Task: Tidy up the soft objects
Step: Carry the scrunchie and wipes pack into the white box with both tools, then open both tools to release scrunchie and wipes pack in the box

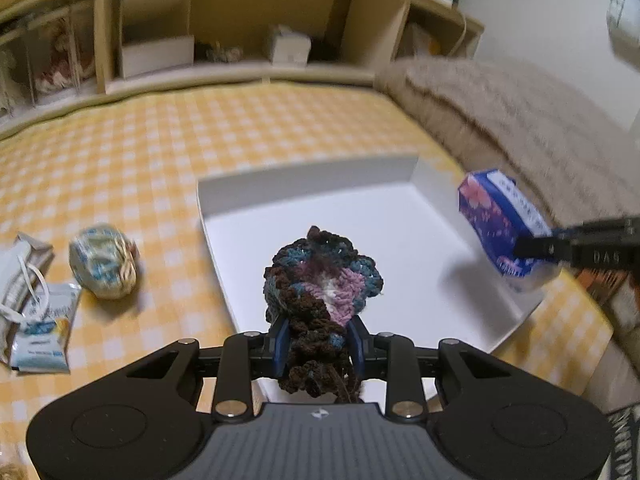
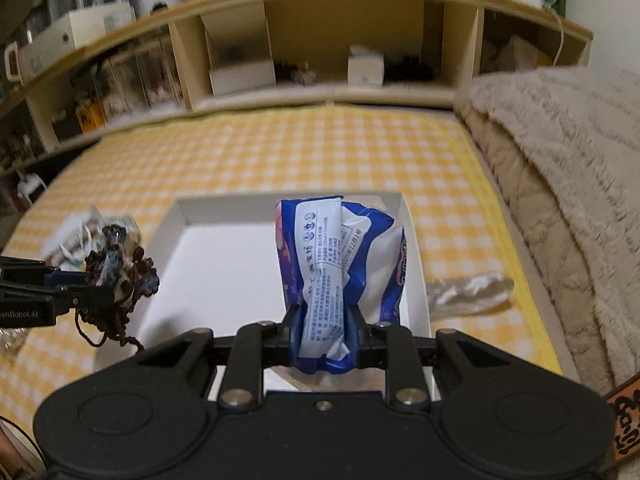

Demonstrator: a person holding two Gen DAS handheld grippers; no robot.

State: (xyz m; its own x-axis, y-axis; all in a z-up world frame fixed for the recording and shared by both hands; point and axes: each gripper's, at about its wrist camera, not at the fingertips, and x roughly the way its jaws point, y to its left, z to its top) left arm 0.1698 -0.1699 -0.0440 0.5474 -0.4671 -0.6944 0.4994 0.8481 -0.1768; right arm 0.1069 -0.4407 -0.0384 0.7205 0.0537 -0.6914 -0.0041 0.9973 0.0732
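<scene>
My left gripper (image 1: 319, 344) is shut on a dark crocheted piece (image 1: 320, 284) in brown, blue and pink, held above the near part of a shallow white box (image 1: 320, 192). It also shows in the right wrist view (image 2: 120, 276), at the box's left edge. My right gripper (image 2: 323, 334) is shut on a blue and white soft packet (image 2: 336, 264), held above the box (image 2: 224, 264). In the left wrist view the packet (image 1: 496, 224) hangs over the box's right side.
The box lies on a yellow checked bedsheet (image 1: 140, 168). A ball of yarn (image 1: 104, 260) and small white packets (image 1: 40, 328) lie left of the box. A beige blanket (image 2: 560, 168) is on the right, a clear wrapper (image 2: 468, 292) beside it. A wooden shelf headboard (image 2: 320, 60) stands behind.
</scene>
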